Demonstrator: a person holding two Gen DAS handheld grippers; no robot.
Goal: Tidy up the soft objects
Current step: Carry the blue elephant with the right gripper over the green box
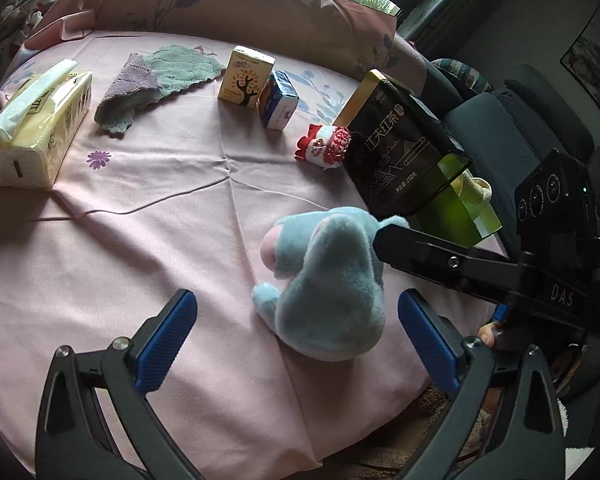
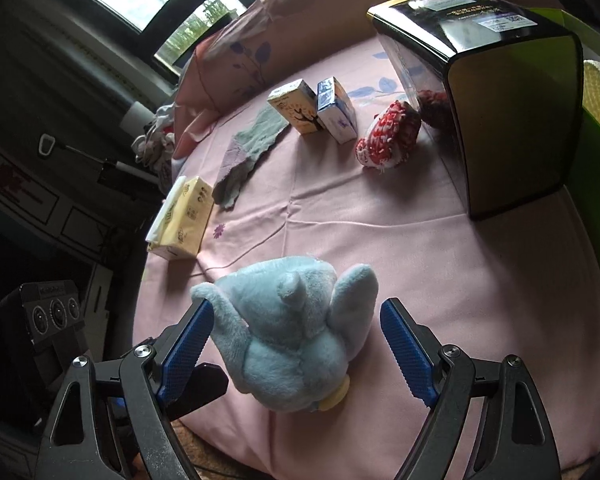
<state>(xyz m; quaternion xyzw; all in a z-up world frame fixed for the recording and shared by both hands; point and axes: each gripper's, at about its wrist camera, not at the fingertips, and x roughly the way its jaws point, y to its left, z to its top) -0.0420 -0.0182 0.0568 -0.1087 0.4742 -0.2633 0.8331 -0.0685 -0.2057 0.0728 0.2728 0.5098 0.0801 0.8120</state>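
The blue plush elephant [image 2: 290, 332] sits near the bed's near edge, its face hidden from the right gripper [image 2: 296, 346], whose spread jaws flank it. The left gripper [image 1: 298, 340] gapes beside it. Beyond lie a red knitted toy [image 2: 388, 140], a black tea tin [image 2: 492, 96] partly hiding a green bin [image 1: 456, 208], tissue packs [image 1: 256, 88] and cloths [image 1: 156, 80].

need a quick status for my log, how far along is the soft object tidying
Early stage. Possibly done: one yellowish plush already sits in the green bin. In hand: nothing gripped yet; the open right gripper straddles the blue plush elephant, and the left gripper is open beside it. Left on the pink sheet: the red-and-white knitted item and the folded cloths.
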